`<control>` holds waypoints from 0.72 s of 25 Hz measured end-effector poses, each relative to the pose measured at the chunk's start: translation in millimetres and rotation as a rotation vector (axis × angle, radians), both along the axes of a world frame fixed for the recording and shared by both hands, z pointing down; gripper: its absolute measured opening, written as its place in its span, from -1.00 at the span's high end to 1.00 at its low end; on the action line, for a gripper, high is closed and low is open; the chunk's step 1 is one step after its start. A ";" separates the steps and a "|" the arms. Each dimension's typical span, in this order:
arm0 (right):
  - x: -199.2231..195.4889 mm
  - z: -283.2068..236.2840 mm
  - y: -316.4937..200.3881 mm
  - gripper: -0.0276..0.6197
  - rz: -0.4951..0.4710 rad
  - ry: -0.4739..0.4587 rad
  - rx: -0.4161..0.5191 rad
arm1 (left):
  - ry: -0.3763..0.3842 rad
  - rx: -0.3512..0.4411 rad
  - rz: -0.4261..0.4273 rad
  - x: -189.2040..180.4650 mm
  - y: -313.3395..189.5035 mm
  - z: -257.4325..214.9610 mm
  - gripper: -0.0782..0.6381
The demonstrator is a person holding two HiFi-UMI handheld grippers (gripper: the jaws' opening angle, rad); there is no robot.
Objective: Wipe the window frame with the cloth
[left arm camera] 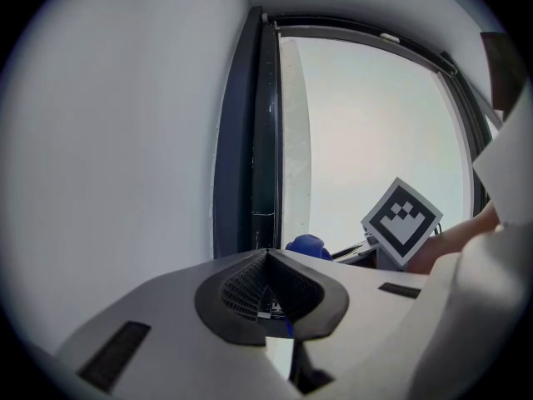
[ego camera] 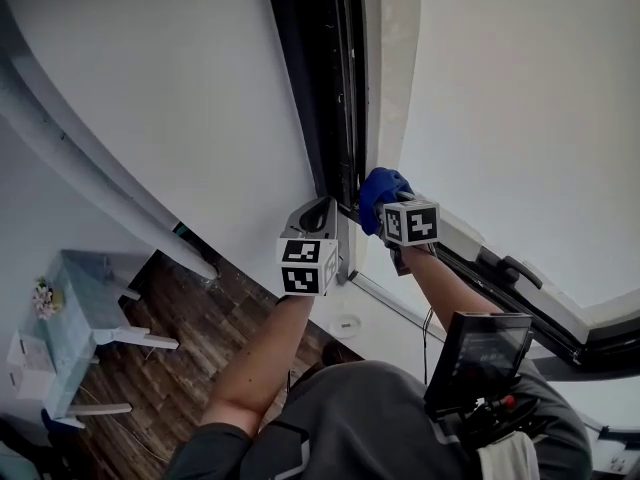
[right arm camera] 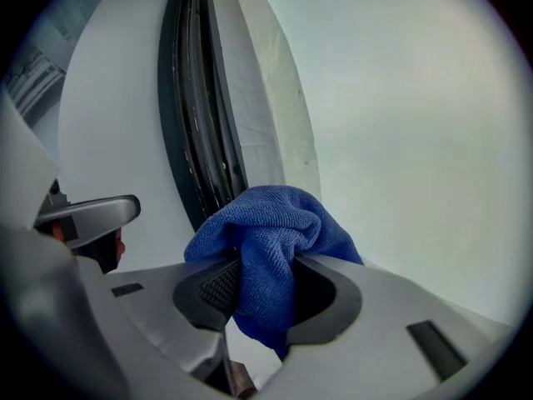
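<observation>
The blue cloth (right arm camera: 271,240) is seen bunched up and clenched between the jaws of the right gripper (right arm camera: 265,294), with one fold hanging down through them. It is held right at the dark window frame (right arm camera: 196,132), at the corner beside the pale glass (right arm camera: 400,140); whether it actually touches cannot be made out. Just beside it the left gripper (left arm camera: 268,261) is pointed at the same frame, its jaws brought together on nothing. Well below, a wooden floor (ego camera: 200,338) and a light table (ego camera: 75,298) are glimpsed.
</observation>
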State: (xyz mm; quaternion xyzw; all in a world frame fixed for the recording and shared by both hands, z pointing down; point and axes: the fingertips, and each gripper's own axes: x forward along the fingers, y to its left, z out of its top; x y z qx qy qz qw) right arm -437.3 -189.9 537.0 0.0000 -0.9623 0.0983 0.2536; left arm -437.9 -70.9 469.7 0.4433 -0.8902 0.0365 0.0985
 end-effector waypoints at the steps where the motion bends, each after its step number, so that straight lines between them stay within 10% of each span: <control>1: -7.1 4.1 -2.2 0.45 0.010 0.008 0.000 | -0.001 -0.007 0.009 -4.2 -2.6 0.6 0.75; 18: -24.9 -140.0 2.9 0.45 -0.042 -0.231 -0.080 | -0.122 0.071 0.115 -7.9 -32.0 -112.6 0.75</control>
